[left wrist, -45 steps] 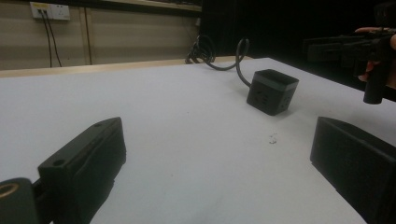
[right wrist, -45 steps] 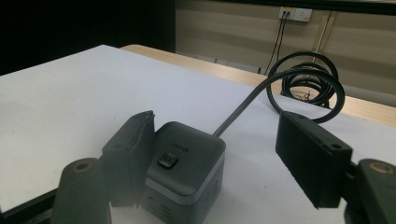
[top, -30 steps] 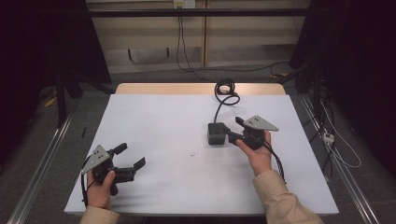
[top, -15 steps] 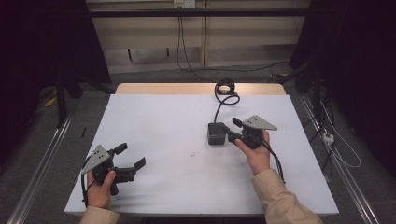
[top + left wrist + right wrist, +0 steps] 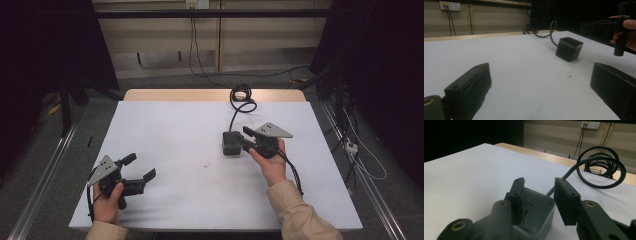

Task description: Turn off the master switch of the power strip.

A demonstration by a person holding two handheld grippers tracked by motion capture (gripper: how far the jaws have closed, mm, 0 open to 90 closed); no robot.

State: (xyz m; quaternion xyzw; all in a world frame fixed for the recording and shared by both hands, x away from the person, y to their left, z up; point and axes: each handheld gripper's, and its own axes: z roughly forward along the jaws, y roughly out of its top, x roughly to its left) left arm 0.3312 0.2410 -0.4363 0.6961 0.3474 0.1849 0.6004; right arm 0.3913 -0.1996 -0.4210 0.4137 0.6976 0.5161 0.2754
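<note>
A black cube-shaped box [image 5: 231, 144] lies right of the table's middle, with a thick black cable running from it to a coil [image 5: 241, 95] at the far edge. My right gripper [image 5: 247, 140] points left at the box. Its jaws have just been closing. In the right gripper view they [image 5: 539, 187] stand over the box [image 5: 536, 215] with a gap between them, and no pad clearly presses on it. My left gripper [image 5: 140, 166] rests near the front left corner, open and holding nothing. From there the box [image 5: 569, 49] lies well ahead of its wide jaws.
The white table top [image 5: 175, 130] has a wooden strip along its far edge. A tiny speck [image 5: 206, 163] lies near the middle. Looped cable [image 5: 602, 165] lies behind the box. Metal rails run on the floor along both sides, with loose wires at the right.
The right gripper's jaws have narrowed around the box. Both hands and the left gripper have stayed where they were.
</note>
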